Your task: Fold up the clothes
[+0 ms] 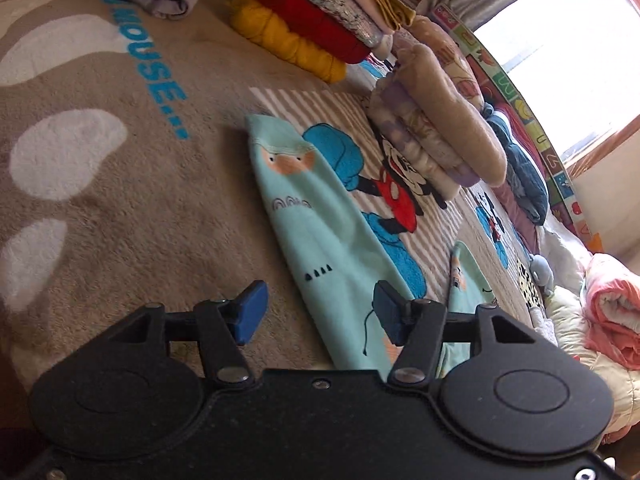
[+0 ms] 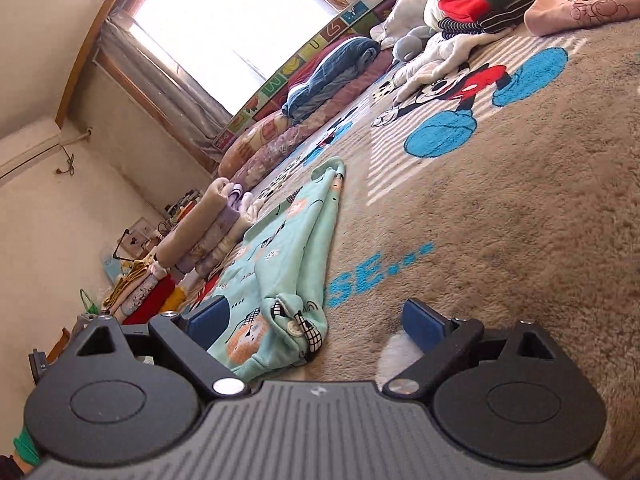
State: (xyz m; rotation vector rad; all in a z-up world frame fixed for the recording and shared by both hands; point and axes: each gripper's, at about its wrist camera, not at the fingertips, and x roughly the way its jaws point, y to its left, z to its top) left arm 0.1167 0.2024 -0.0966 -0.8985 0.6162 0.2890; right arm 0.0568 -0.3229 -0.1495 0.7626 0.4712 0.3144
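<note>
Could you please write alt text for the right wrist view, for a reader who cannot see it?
A mint-green printed garment, folded lengthwise, lies on a beige cartoon-mouse blanket, its near end between the fingers of the open right gripper, which grips nothing. Stacks of folded clothes sit to the left, with a bright window behind.

- Two grippers: the left gripper (image 1: 316, 312) and the right gripper (image 2: 316, 320), each with two blue pads
- One mint-green printed garment (image 1: 316, 216) (image 2: 288, 248) lying on the rug
- One beige cartoon rug (image 1: 120, 208) (image 2: 500, 240)
- Two stacks of folded clothes: the yellow and red stack (image 1: 304, 28) and the beige and lilac stack (image 1: 436, 128)
- One crumpled blue blanket (image 2: 332, 68)
- One window (image 2: 240, 16)
- One grey soft toy (image 2: 412, 40)
</note>
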